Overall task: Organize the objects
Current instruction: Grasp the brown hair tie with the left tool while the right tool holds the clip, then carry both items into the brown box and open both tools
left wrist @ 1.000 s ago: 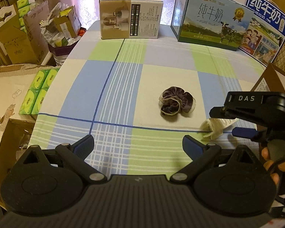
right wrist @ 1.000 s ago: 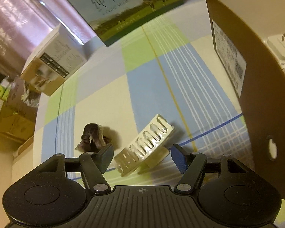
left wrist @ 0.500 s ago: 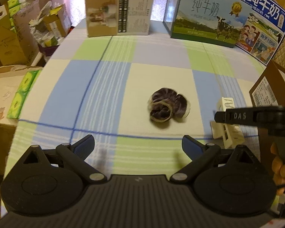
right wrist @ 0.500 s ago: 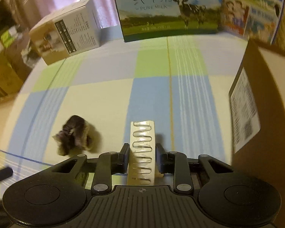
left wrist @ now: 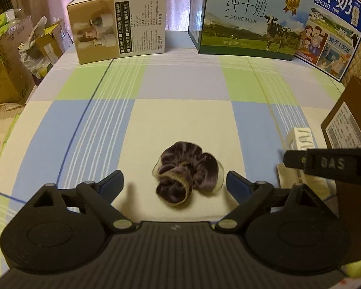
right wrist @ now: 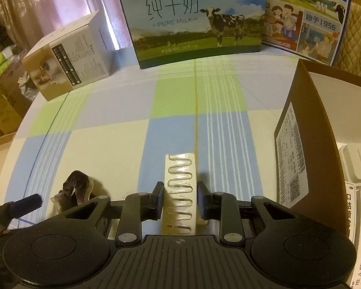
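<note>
Advancing since the earlier frame, left gripper (left wrist: 174, 183) is straddling the scrunchie (left wrist: 185, 177), jaws spread; right gripper (right wrist: 179, 198) is pinching the white comb (right wrist: 179, 192).

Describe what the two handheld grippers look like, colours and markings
Both are matte black plastic. The left gripper has a ribbed grey-black body, two round disc housings, silver pivot screws on its linkage arms, and blue pads on its fingers. The right gripper has the same build, and from the left wrist view its side carries raised "DAS" lettering.
</note>
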Motion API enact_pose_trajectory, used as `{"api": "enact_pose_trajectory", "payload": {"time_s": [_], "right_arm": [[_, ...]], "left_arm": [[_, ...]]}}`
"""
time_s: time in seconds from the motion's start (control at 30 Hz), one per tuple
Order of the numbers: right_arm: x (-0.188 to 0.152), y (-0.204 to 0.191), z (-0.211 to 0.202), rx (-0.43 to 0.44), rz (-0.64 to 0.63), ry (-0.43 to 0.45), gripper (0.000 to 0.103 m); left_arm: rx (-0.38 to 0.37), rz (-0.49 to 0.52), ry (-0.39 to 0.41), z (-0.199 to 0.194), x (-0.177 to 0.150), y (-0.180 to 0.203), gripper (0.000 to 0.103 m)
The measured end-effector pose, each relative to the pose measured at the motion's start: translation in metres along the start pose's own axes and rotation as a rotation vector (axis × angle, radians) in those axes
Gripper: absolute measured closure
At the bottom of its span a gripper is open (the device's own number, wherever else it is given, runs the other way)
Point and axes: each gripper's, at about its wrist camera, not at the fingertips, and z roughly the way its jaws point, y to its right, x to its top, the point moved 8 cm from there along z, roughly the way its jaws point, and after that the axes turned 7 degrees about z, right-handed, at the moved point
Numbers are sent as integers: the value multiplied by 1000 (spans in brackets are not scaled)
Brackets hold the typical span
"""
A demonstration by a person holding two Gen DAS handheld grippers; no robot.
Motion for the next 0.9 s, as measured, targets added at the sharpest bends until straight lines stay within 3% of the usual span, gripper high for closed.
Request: {"api": "enact_pose_trajectory", "payload": {"time_s": [0.13, 0.23, 0.37, 0.63, 0.9], "right_arm": [[-2, 3, -3, 13, 7, 1, 78], [-3, 3, -6, 32, 7, 1, 78], [-9, 0, -14, 65, 7, 4, 78], [-27, -9, -44, 129, -7, 1, 78], [-42, -17, -94, 198, -38, 22, 78]], "left_arm": [[-8, 1, -7, 6, 2, 2, 36], [-23, 6, -10, 5, 1, 3, 63], [-24, 8, 13, -8, -2, 0, 80], [-26, -6, 37, -54, -19, -8, 82], [-47, -93, 36, -110, -37, -13, 83]]}}
